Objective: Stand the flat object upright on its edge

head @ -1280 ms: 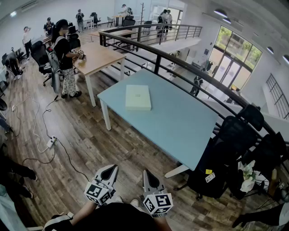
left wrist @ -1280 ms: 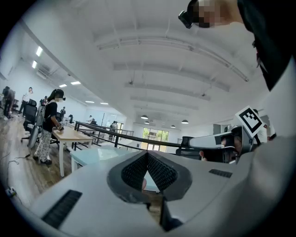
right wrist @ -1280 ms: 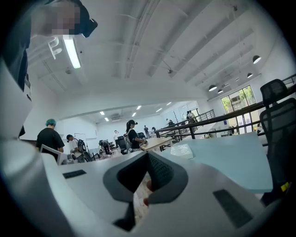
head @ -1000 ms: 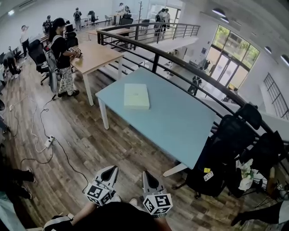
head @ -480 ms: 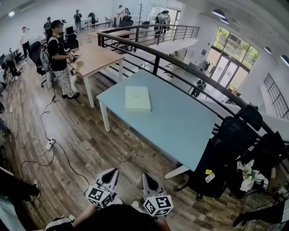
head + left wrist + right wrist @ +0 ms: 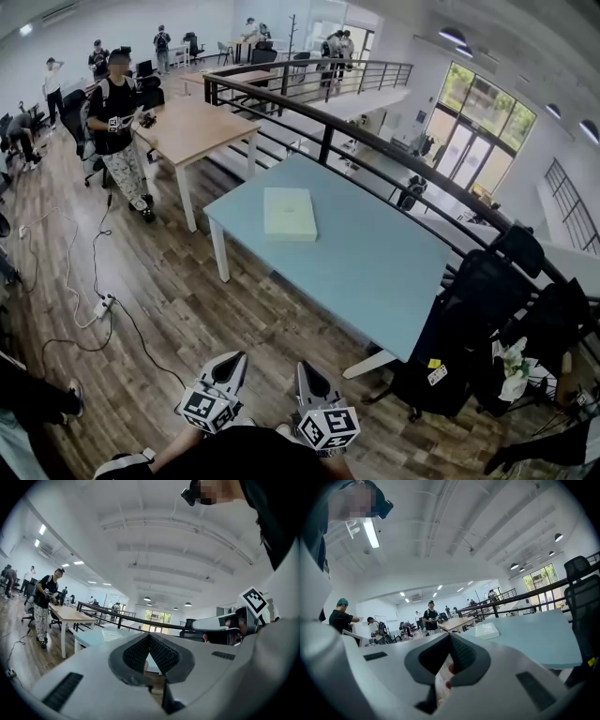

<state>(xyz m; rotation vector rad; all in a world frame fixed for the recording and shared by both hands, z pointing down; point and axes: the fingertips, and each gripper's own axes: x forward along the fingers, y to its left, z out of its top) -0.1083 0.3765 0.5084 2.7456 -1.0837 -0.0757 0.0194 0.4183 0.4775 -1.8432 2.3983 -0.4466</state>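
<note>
A flat pale box (image 6: pixel 289 214) lies on its broad face near the far left corner of the light blue table (image 6: pixel 375 262); the right gripper view shows the box (image 6: pixel 487 630) small and far off. Both grippers are low at the bottom of the head view, well short of the table and above the wooden floor. My left gripper (image 6: pixel 234 360) is shut with nothing in it, its jaws (image 6: pixel 149 637) meeting at the tip. My right gripper (image 6: pixel 305 368) is shut and empty too, jaws (image 6: pixel 451 637) pressed together.
A black railing (image 6: pixel 375 141) runs behind the table. Black office chairs (image 6: pixel 487 281) stand at the table's right end. A wooden table (image 6: pixel 192 122) and a person (image 6: pixel 117 122) are at the far left. Cables and a power strip (image 6: pixel 103 305) lie on the floor.
The view has shifted slightly, with the table a little nearer. The person by the wooden table has turned and stepped left. Both grippers stay shut in the same low place.
</note>
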